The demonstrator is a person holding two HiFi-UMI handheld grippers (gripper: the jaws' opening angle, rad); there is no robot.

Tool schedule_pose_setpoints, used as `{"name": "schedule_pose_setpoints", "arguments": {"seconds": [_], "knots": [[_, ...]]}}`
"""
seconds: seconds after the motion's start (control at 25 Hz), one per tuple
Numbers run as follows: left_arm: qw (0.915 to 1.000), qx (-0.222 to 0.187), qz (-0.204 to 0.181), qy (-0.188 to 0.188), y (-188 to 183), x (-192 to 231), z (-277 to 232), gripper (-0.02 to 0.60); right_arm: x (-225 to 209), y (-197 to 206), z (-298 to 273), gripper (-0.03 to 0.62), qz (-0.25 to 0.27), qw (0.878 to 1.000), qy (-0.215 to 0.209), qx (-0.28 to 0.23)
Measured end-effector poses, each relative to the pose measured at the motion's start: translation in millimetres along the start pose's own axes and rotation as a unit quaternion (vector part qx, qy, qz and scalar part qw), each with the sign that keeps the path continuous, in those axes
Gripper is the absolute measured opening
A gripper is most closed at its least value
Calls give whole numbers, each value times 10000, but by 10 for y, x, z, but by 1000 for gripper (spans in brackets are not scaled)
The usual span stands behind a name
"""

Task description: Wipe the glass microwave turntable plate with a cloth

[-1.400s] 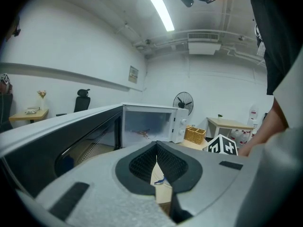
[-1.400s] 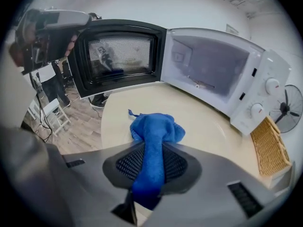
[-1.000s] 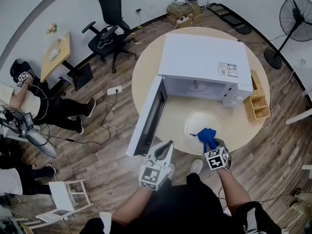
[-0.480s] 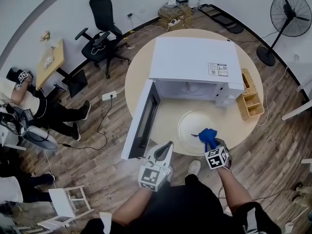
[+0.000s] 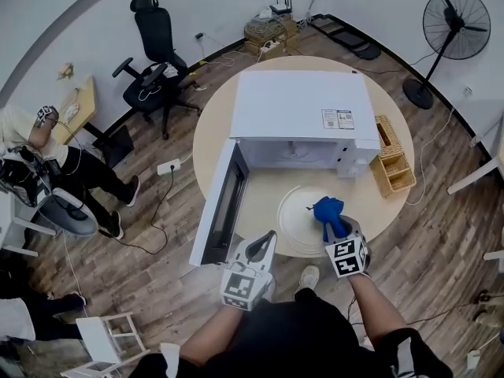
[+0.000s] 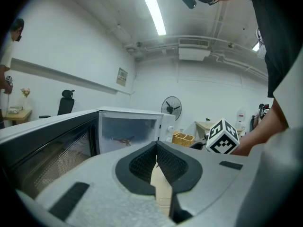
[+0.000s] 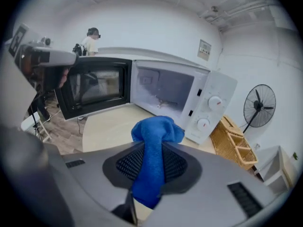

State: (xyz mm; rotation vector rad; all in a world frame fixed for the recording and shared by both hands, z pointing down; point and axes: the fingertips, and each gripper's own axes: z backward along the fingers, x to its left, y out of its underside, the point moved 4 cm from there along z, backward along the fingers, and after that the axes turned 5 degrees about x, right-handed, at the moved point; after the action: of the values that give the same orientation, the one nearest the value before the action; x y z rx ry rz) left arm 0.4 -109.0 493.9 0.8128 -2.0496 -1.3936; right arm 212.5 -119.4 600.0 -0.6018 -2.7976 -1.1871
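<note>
Since a second ago your right gripper point(image 5: 337, 233) has kept its pinch on the blue cloth point(image 5: 327, 209), and the wad now sits over the right half of the glass plate point(image 5: 295, 211) rather than near its middle (your head has also swung, so part of that shift may be only the view). Its jaws are clamped on the cloth's tail, and the bunched end stands out past the tips. No view settles whether the wad actually touches the glass.

From the cloth, most of the plate runs leftward, toward the open microwave door point(image 5: 216, 207). The plate is round, so no axis matters. It lies flat on the tabletop point(image 5: 209, 144) in front of the microwave point(image 5: 299, 105), close to the near edge. Your right hand is plainly the nearer one.

Your left gripper point(image 5: 268, 241) has its jaws pressed together on nothing and hangs off the near edge, beside the door's free corner. A leftward sweep probably has room. The microwave front bounds the plate at the far side, and a wicker basket point(image 5: 391, 164) stands well to the right.
</note>
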Motion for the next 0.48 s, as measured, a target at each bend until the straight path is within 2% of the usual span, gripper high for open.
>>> {"name": "schedule_pose_setpoints", "arguments": {"seconds": [0.2,0.48], "knots": [[9999,-117,-8,73,-108,-9,-1,6,-33,-648,380,86,-43,9959,49,-901],[9993,-374,-24,34,-325,50,-39,6,-12,-1365,933,86,-97,9792,23,-2026]]}}
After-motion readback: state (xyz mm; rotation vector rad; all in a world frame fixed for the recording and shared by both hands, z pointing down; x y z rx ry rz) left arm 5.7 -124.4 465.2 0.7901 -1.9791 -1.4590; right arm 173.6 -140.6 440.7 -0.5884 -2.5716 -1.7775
